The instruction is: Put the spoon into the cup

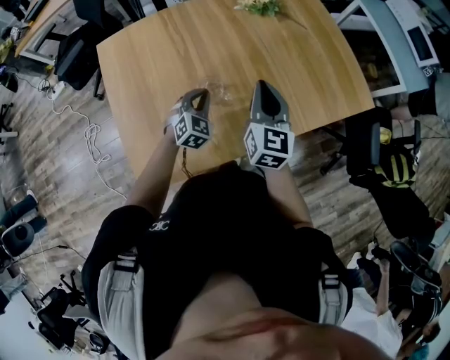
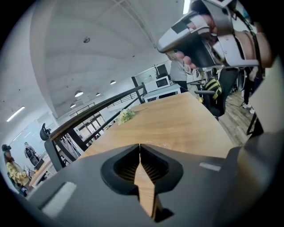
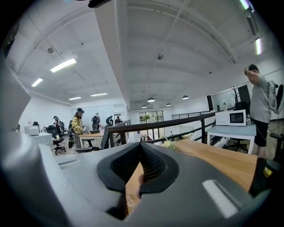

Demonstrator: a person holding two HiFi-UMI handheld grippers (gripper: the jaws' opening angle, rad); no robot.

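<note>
I can make out neither a spoon nor a cup with certainty. A faint clear glint lies on the wooden table between my two grippers, and I cannot tell what it is. My left gripper hovers over the table's near part, its jaws shut with nothing between them. Just to its right, my right gripper points the same way, also shut and empty. The left gripper view catches the right gripper up high, held in a hand.
A small bunch of flowers lies at the table's far edge. A black railing runs behind the table. Office chairs and cables surround it. A person stands at the right by a microwave.
</note>
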